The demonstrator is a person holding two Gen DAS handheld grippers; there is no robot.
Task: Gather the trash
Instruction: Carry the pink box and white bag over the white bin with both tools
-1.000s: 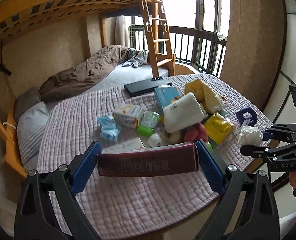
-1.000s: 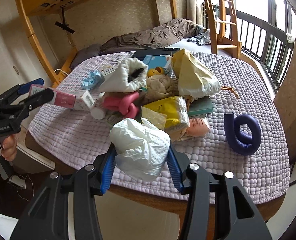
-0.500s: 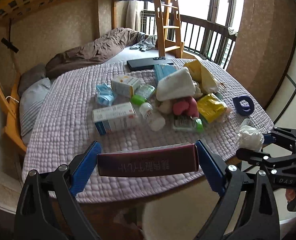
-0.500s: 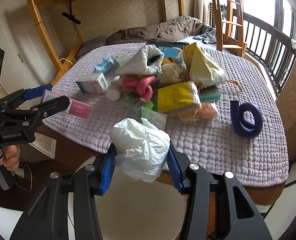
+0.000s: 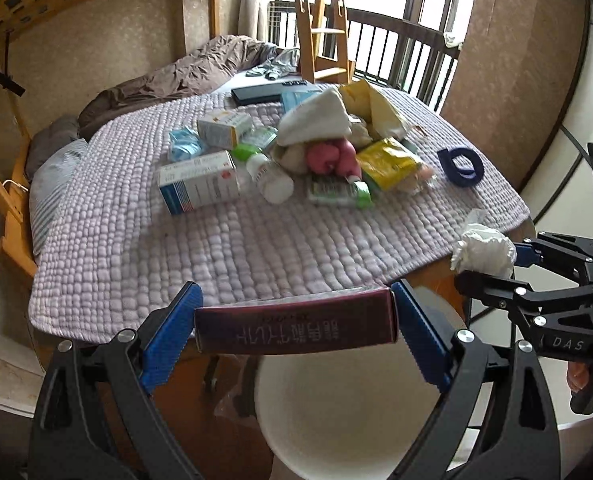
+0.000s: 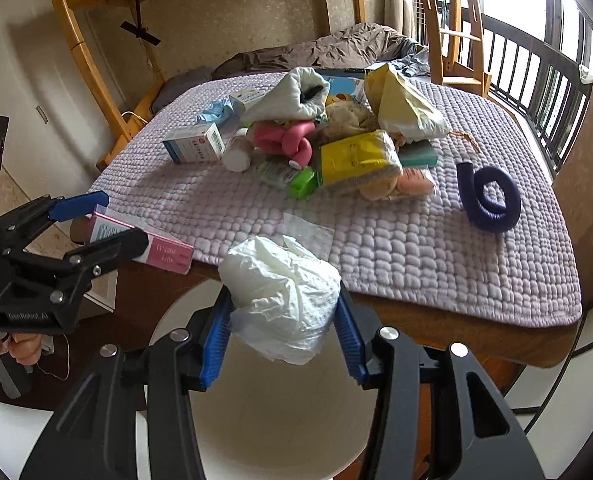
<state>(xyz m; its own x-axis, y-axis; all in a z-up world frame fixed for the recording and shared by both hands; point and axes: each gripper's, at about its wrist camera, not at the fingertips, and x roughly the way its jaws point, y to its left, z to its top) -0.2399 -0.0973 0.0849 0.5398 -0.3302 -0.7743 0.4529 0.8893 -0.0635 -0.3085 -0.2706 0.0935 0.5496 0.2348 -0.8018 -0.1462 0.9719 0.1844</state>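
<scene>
My left gripper (image 5: 296, 326) is shut on a long pink carton (image 5: 296, 326), gripped end to end; the same carton (image 6: 164, 254) shows in the right wrist view. A crumpled white plastic wad (image 6: 282, 300) sits between the blue pads of my right gripper (image 6: 282, 334), which is shut on it; from the left it appears as the wad (image 5: 484, 250). Both grippers hang past the bed's near edge, over a white round bin (image 5: 352, 412), also seen as the bin (image 6: 280, 412) below the right gripper.
A lilac quilt (image 5: 200, 248) covers the bed, with a pile of boxes, a white bottle (image 5: 272, 180), a yellow packet (image 6: 356, 160), pink foam and a navy curled tube (image 6: 490, 200). A wooden ladder and railing stand behind. A hand (image 6: 20, 350) holds the left gripper's handle.
Both grippers have drawn back from the pile, off the bed's near edge, and tilted down. The white bin has come into view under them. Carton and wad stay gripped.
</scene>
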